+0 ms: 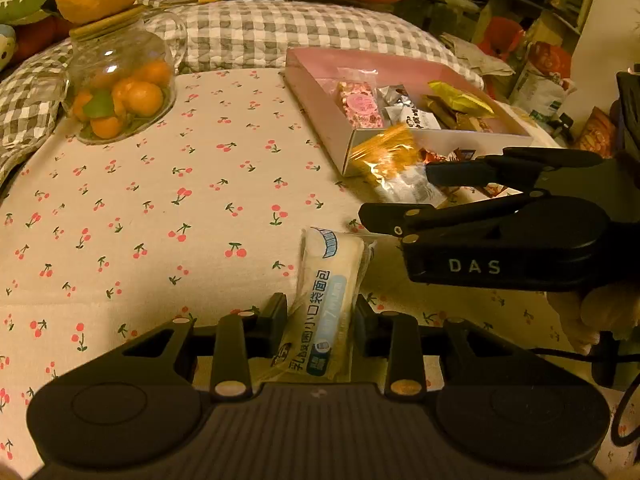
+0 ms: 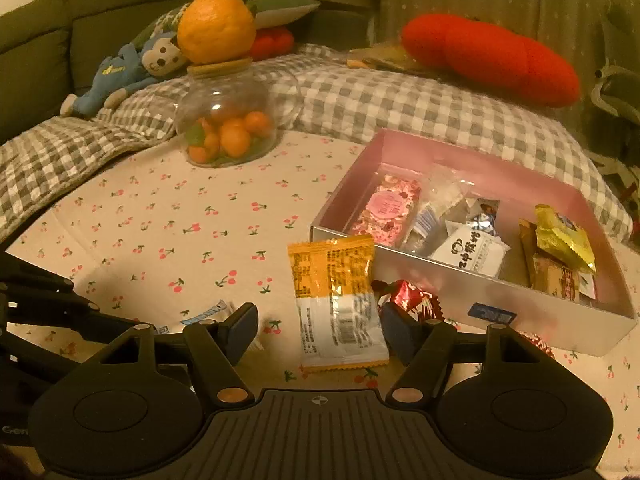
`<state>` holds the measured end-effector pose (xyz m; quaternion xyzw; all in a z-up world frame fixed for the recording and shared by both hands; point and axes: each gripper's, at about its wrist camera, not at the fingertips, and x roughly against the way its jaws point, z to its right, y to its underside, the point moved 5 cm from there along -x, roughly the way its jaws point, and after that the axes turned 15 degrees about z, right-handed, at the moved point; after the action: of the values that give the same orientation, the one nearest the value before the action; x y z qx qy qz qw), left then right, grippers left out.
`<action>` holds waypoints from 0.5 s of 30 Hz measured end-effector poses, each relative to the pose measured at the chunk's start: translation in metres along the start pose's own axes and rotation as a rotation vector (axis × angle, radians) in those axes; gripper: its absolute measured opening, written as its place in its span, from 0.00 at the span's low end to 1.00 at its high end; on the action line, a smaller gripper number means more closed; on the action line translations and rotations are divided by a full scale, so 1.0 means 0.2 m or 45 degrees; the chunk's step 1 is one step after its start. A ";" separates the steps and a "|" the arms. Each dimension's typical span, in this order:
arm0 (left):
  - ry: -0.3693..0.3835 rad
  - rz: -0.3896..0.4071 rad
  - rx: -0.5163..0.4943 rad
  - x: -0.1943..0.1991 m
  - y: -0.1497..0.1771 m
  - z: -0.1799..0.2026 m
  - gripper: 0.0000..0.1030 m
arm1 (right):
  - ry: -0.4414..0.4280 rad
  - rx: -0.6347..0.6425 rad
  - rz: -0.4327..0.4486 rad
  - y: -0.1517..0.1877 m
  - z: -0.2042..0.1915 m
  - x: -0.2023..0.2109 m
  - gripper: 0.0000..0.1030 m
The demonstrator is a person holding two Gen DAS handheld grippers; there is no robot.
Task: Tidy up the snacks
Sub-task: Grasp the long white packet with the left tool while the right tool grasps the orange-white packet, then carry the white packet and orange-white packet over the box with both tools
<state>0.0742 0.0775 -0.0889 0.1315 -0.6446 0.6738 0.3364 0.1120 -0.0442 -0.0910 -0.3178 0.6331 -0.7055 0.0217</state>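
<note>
A pink-lined box (image 2: 456,152) holds several wrapped snacks; it also shows in the left wrist view (image 1: 320,92). My left gripper (image 1: 320,320) has its fingers on both sides of a white bread packet (image 1: 328,300) with blue print, lying on the cherry-print cloth. My right gripper (image 2: 320,330) is open around an orange-and-white snack packet (image 2: 338,300) that lies in front of the box. A red foil snack (image 2: 412,300) lies beside it. In the left wrist view the right gripper (image 1: 400,196) enters from the right.
A glass jar of small oranges (image 2: 226,128) with a large orange (image 2: 216,28) on its lid stands at the back left. A checked quilt (image 2: 400,108), a red cushion (image 2: 492,56) and a blue plush toy (image 2: 120,76) lie behind.
</note>
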 end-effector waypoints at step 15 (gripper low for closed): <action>-0.050 0.011 0.034 0.03 -0.02 -0.04 0.21 | -0.023 -0.019 -0.002 -0.01 0.02 0.07 0.33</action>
<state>0.0734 0.0865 -0.0832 0.1466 -0.6425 0.6811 0.3191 0.1041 -0.0523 -0.0832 -0.3247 0.6380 -0.6977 0.0246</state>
